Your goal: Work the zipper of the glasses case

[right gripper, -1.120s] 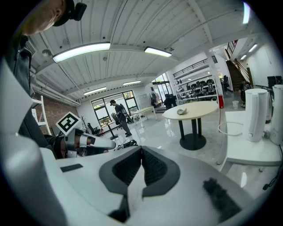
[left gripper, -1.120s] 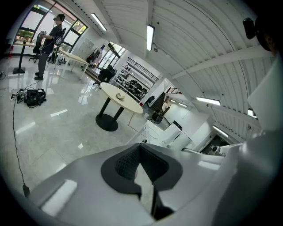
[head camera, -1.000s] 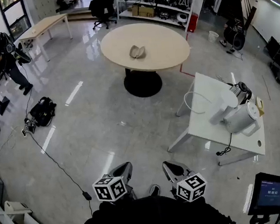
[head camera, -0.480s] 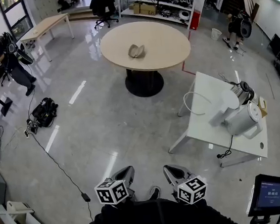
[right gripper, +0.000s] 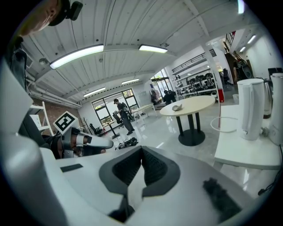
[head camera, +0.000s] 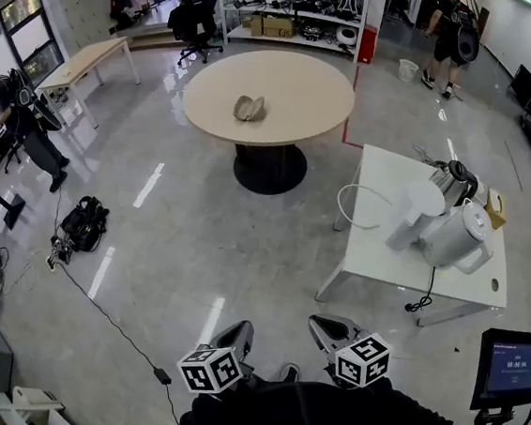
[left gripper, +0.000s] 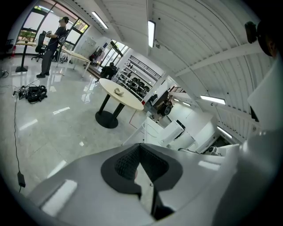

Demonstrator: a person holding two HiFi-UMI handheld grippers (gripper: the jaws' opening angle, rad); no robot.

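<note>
The glasses case [head camera: 249,108] is a small grey shell lying on a round beige table [head camera: 306,108] far across the room. It shows tiny in the left gripper view [left gripper: 118,91] and the right gripper view [right gripper: 177,107]. My left gripper [head camera: 238,332] and right gripper [head camera: 321,325] are held side by side at the bottom of the head view, over bare floor and far from the table. Both are shut with nothing between the pads, as their own views show for the left gripper [left gripper: 140,146] and the right gripper [right gripper: 142,150].
A white rectangular table [head camera: 382,242] with a kettle [head camera: 456,234] and a looped cable stands to the right. A black bag [head camera: 83,224] and a cord lie on the floor at left. One person [head camera: 19,115] stands far left, another [head camera: 445,37] at back right. A monitor [head camera: 508,365] is near right.
I have moved forward a little across the floor, so both tables have shifted in the head view. A person has walked into view at the back right. Both grippers stay shut.
</note>
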